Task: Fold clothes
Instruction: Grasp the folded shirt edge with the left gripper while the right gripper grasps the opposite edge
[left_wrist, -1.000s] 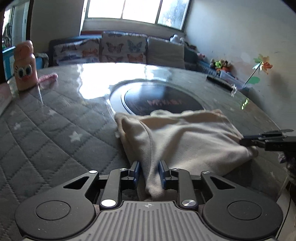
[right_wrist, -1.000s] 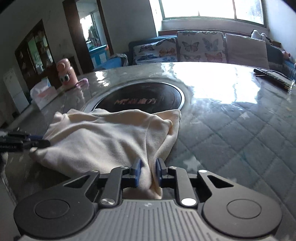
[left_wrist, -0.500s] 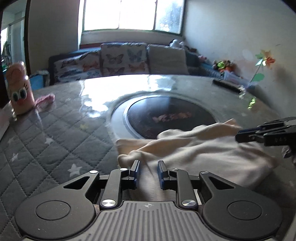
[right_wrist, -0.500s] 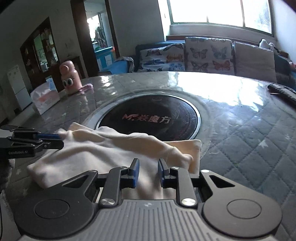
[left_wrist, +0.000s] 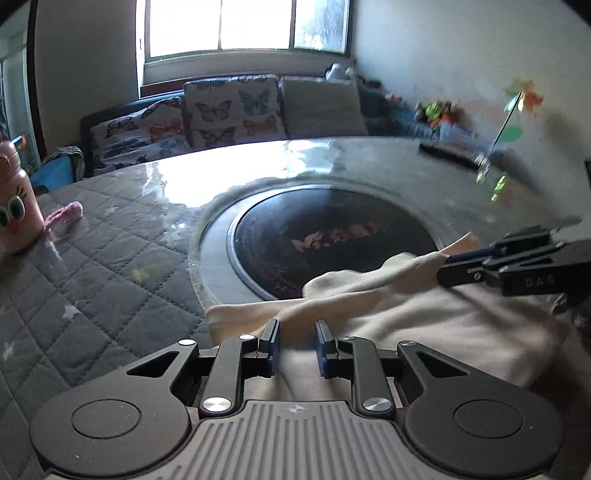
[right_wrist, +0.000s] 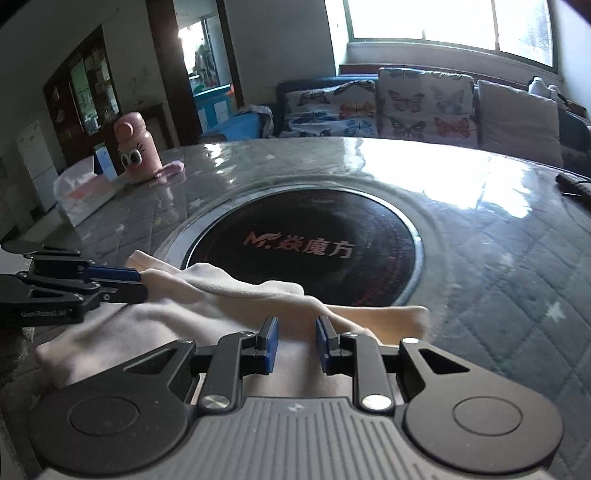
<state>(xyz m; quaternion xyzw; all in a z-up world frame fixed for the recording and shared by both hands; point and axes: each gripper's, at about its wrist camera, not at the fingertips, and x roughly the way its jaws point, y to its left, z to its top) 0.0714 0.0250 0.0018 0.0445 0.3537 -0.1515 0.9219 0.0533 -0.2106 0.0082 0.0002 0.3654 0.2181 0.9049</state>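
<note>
A cream cloth (left_wrist: 424, 325) lies bunched on the near part of the round table, and its far fold reaches the black hob. In the left wrist view, my left gripper (left_wrist: 295, 332) is low over the cloth, its blue pads pinching a ridge of fabric. My right gripper (left_wrist: 443, 271) enters from the right, its jaws closed on the cloth's raised edge. In the right wrist view, the right gripper (right_wrist: 293, 326) grips the same ridge of the cloth (right_wrist: 147, 325). The left gripper (right_wrist: 142, 284) holds the cloth's other end at the left.
A round black hob (right_wrist: 306, 240) is set into the middle of the grey quilted table (left_wrist: 110, 258). At the far left stand a pink bottle (right_wrist: 136, 151) and a white box (right_wrist: 81, 192). A dark remote (left_wrist: 447, 155) lies at the far right. A sofa sits beyond.
Both grippers have carried the held cloth edge forward towards the hob and lowered it. The cloth hung lifted between them a second ago and now lies flatter, folded over itself.
</note>
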